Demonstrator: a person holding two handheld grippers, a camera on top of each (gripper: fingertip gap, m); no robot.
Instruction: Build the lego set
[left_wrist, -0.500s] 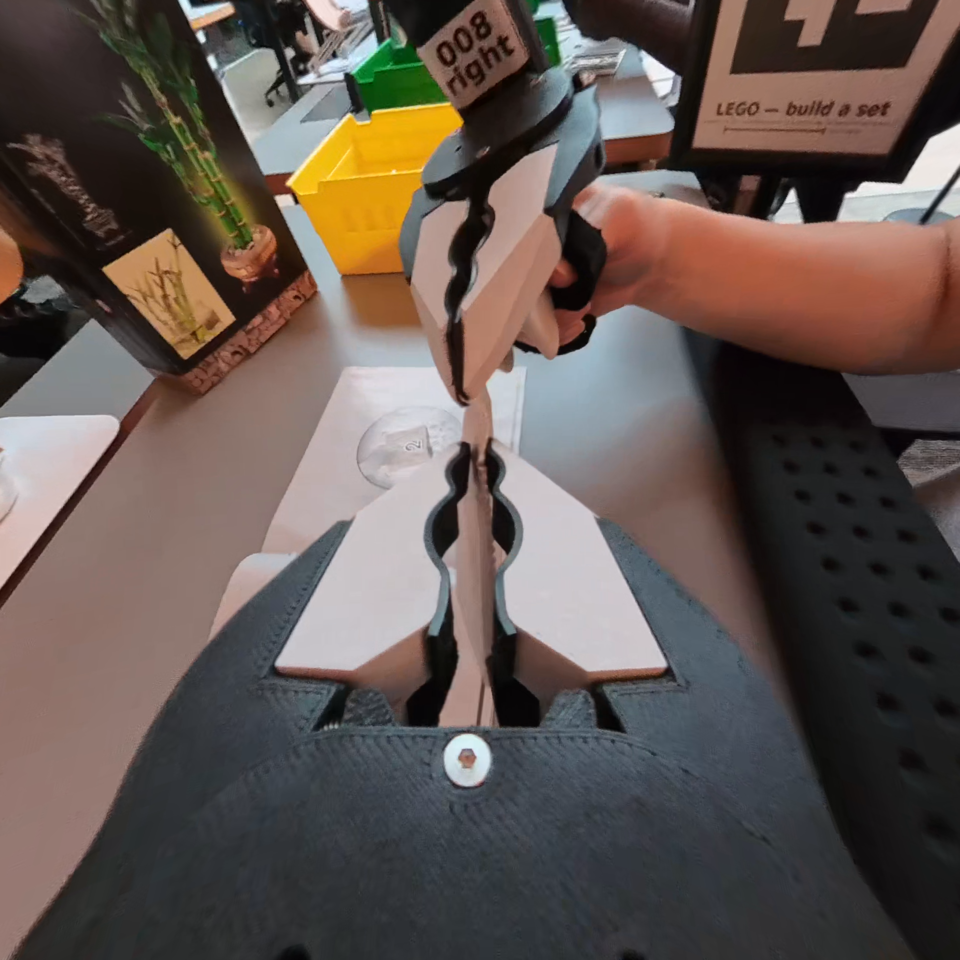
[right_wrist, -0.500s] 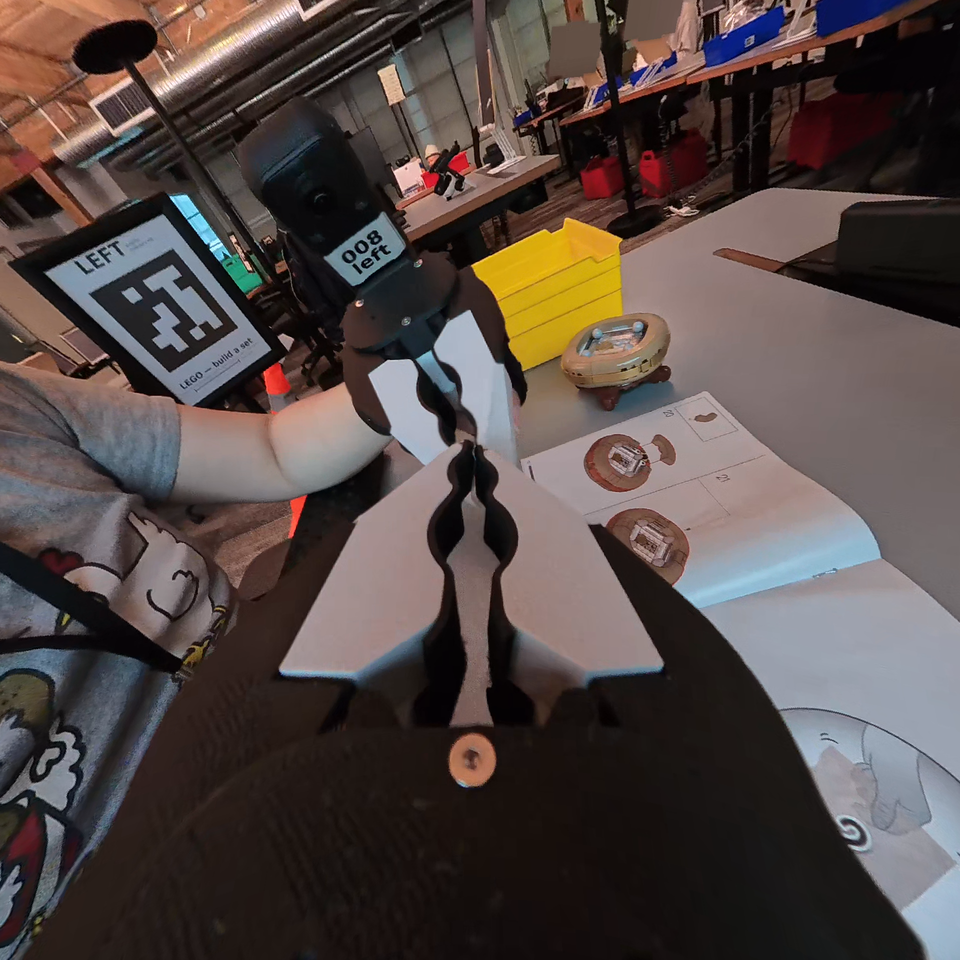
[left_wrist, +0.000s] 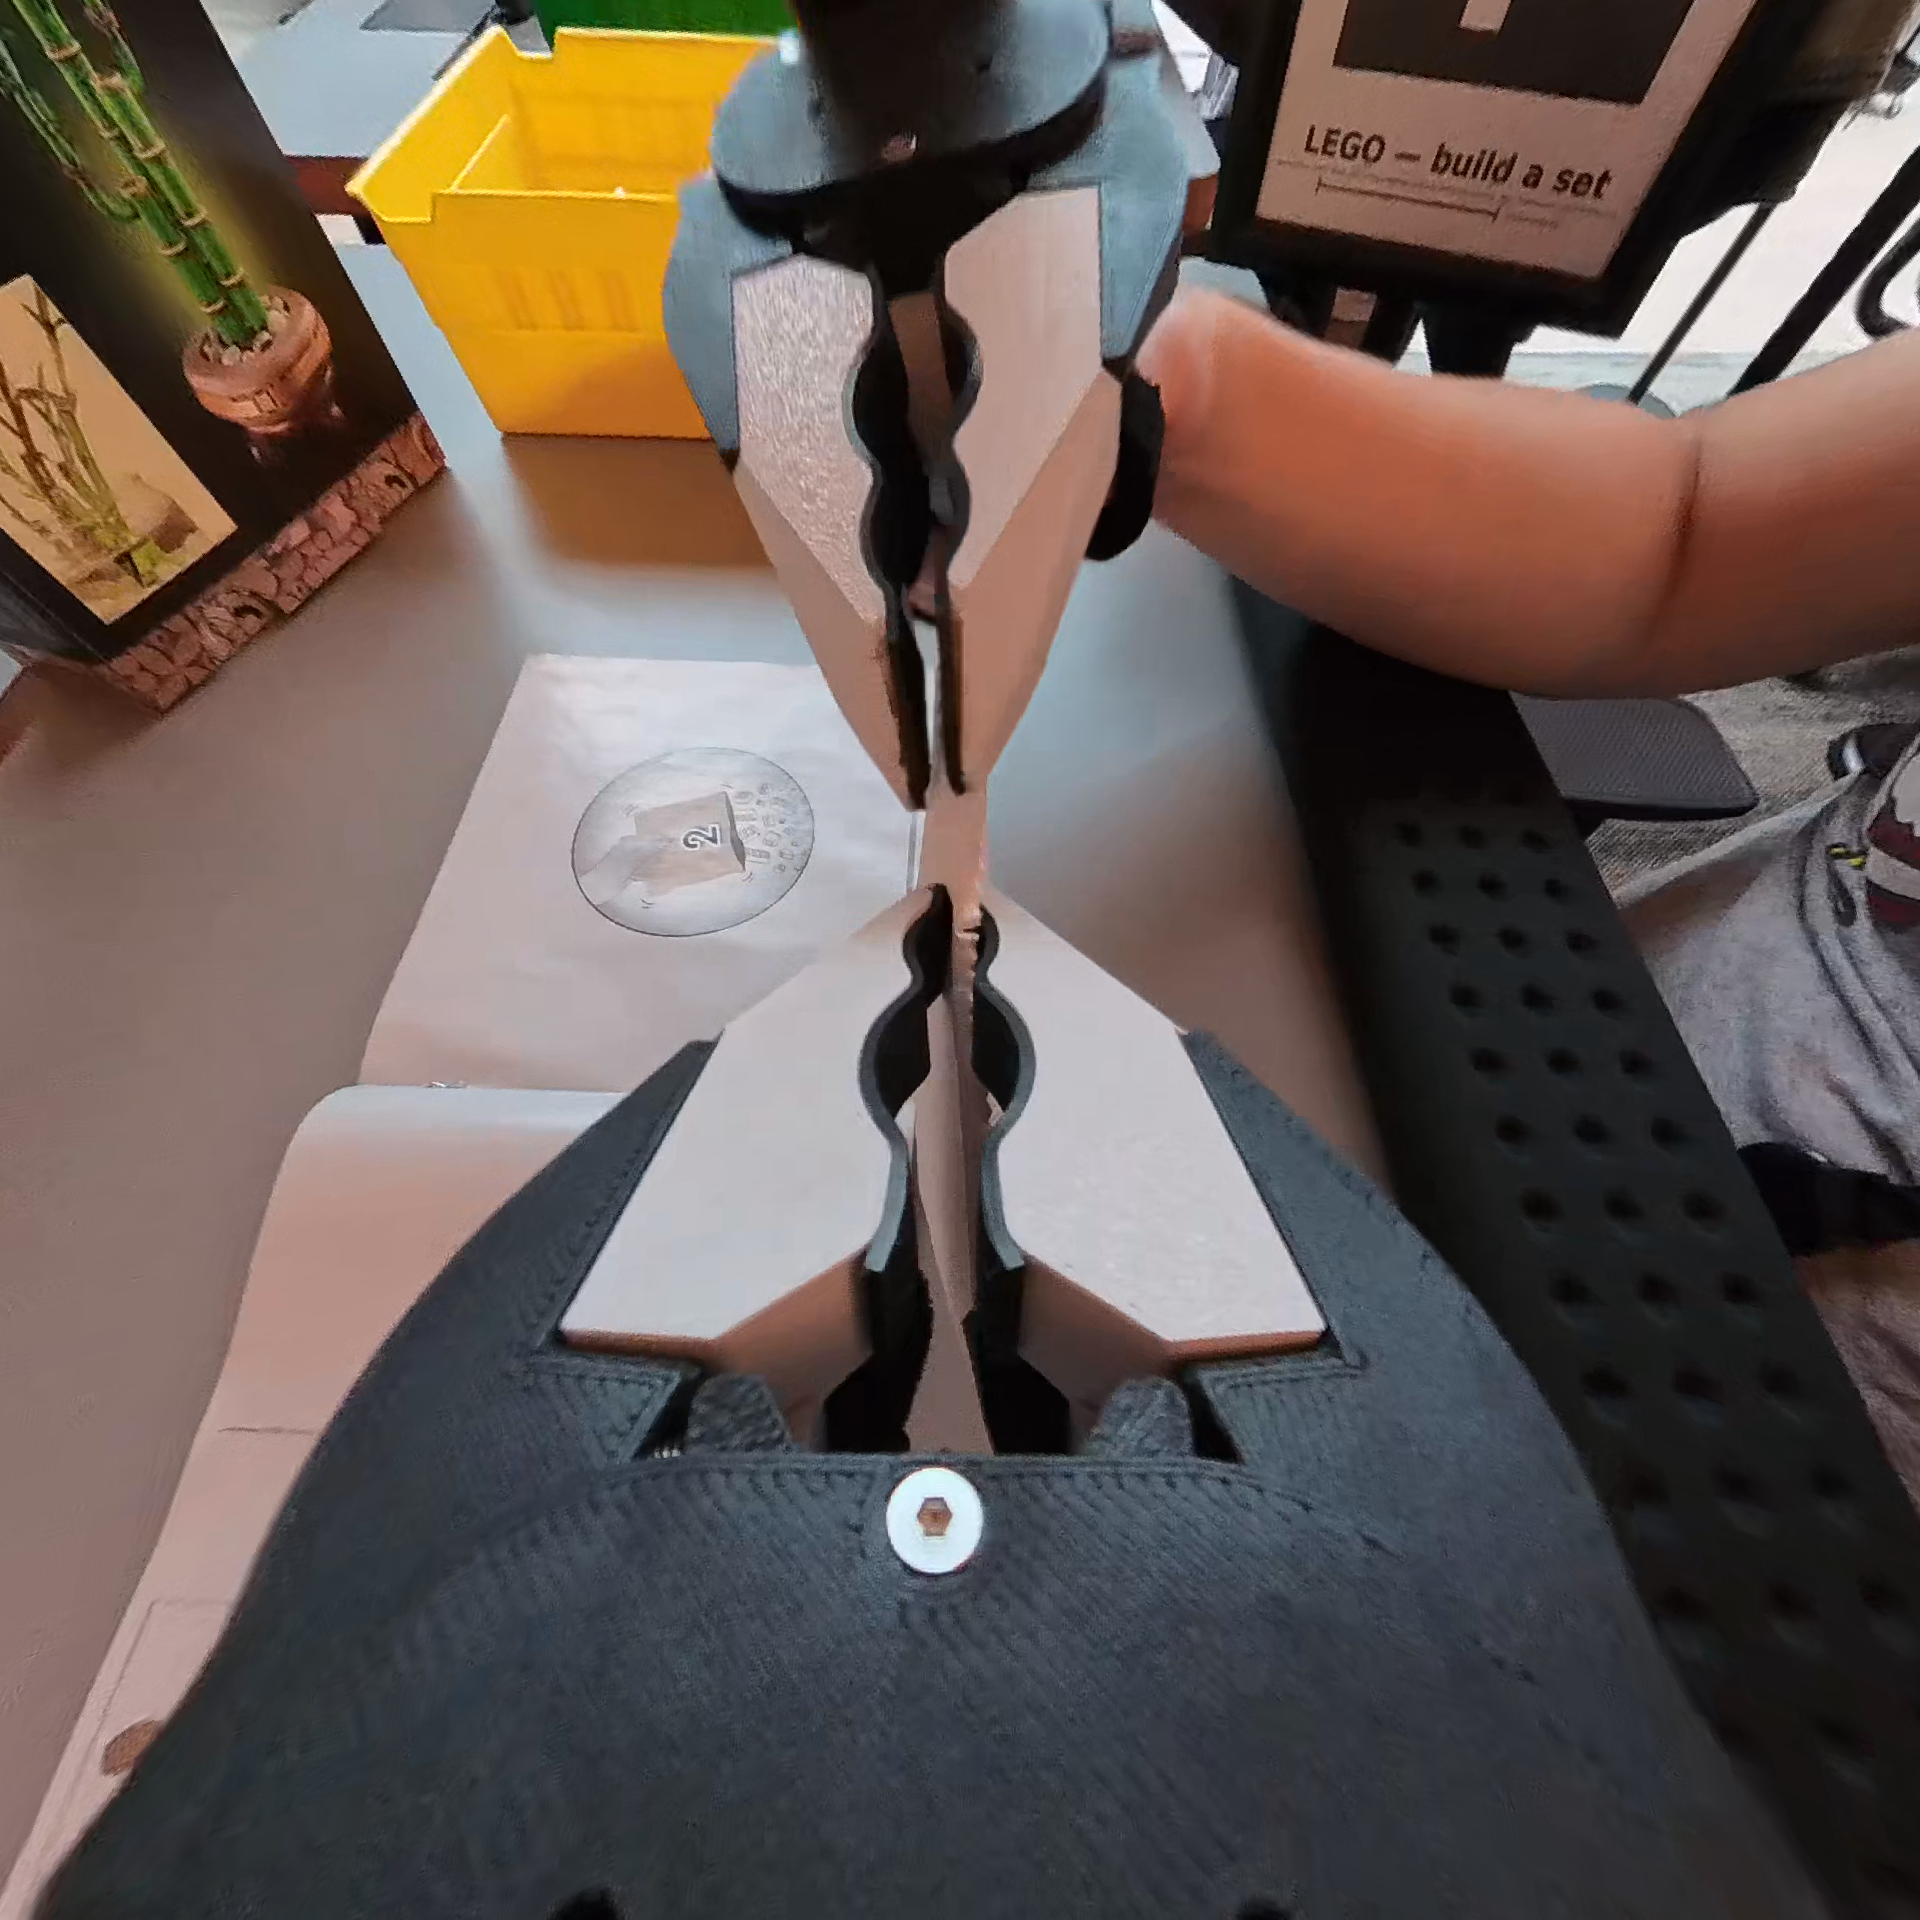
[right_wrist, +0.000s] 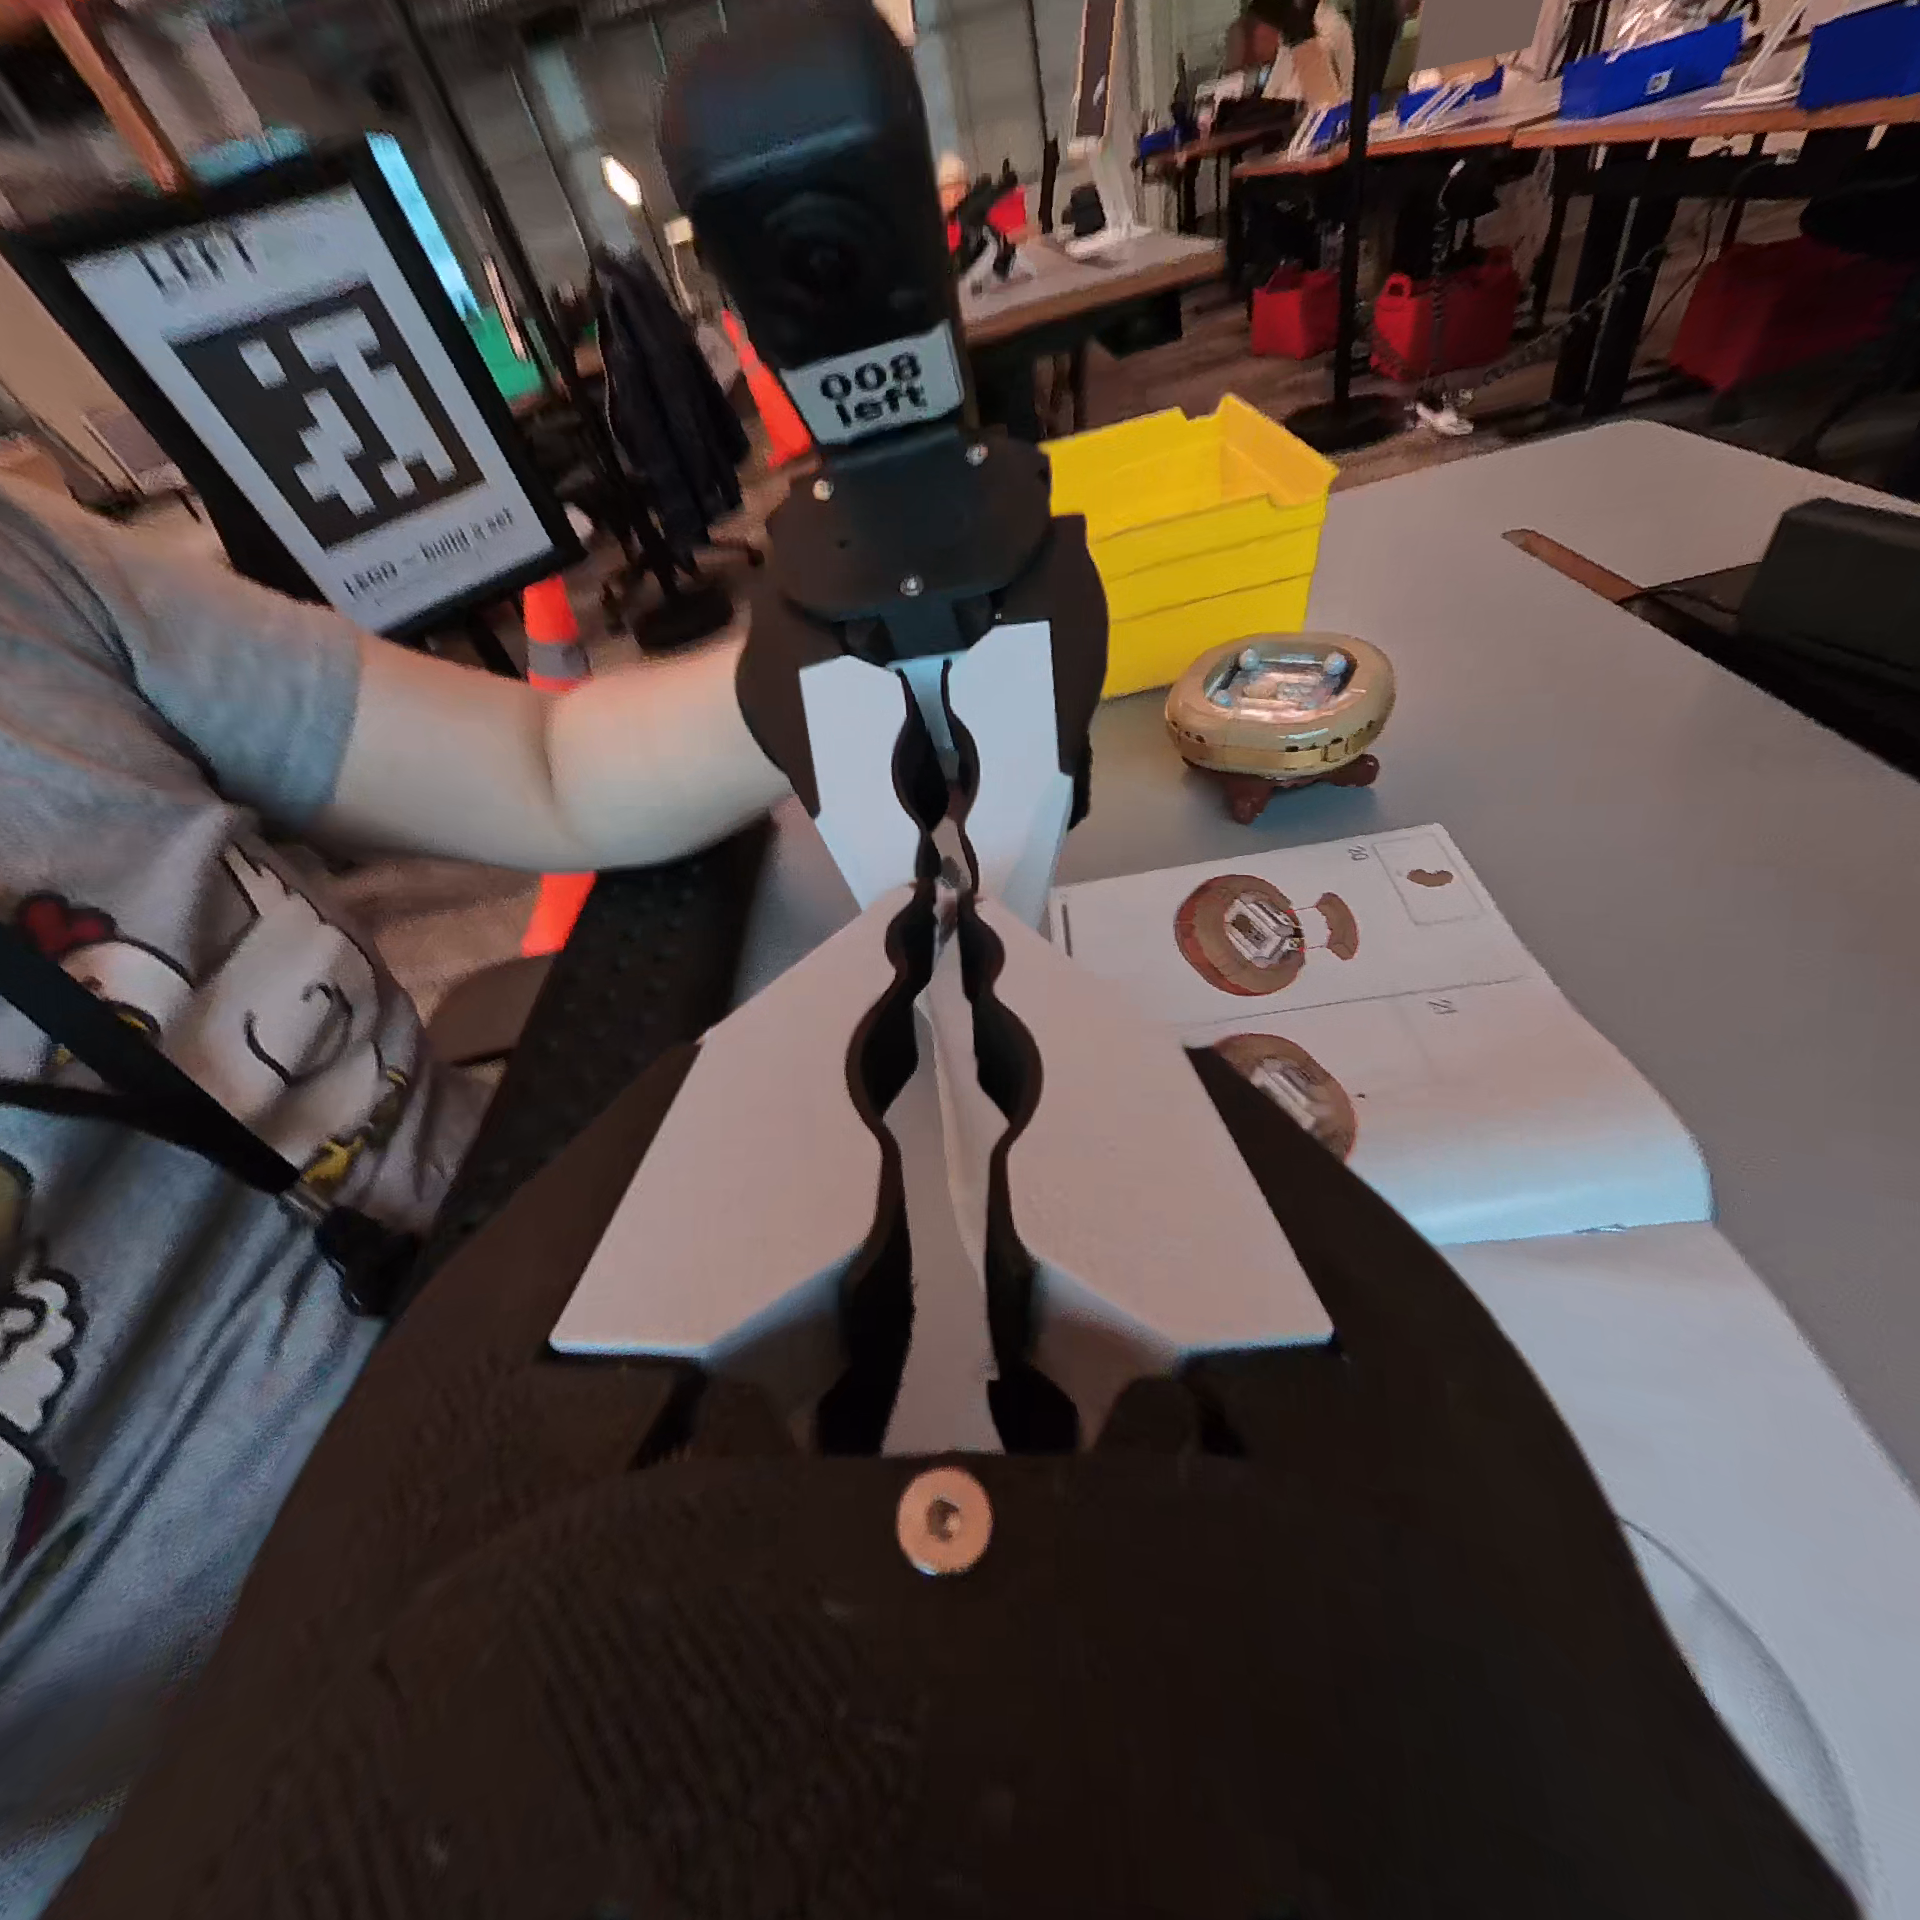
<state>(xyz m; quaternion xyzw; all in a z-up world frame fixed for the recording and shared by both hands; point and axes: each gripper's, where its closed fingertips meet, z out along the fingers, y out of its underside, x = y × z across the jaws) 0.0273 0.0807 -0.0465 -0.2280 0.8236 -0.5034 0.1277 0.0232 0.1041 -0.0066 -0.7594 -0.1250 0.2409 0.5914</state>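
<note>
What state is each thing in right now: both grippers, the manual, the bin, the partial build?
Left gripper: jaws shut on paper bag.
Right gripper: jaws shut on same bag.
Instruction booklet: open, flat on table.
Yellow bin: upright.
Tan build: upright, untouched.

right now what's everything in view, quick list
paper bag: one, pale, pinched between both grippers above the table
instruction booklet: one, white, open on the grey table
lego pot base: one, tan on dark brown feet, behind the booklet
yellow bin: one, at the back of the table
set box: one, black with bamboo picture, far left
marker sign: one, black and white, behind the arm
traffic cone: orange, on the floor
left gripper: black and white, shut on the bag
right gripper: same, shut on the bag
</note>
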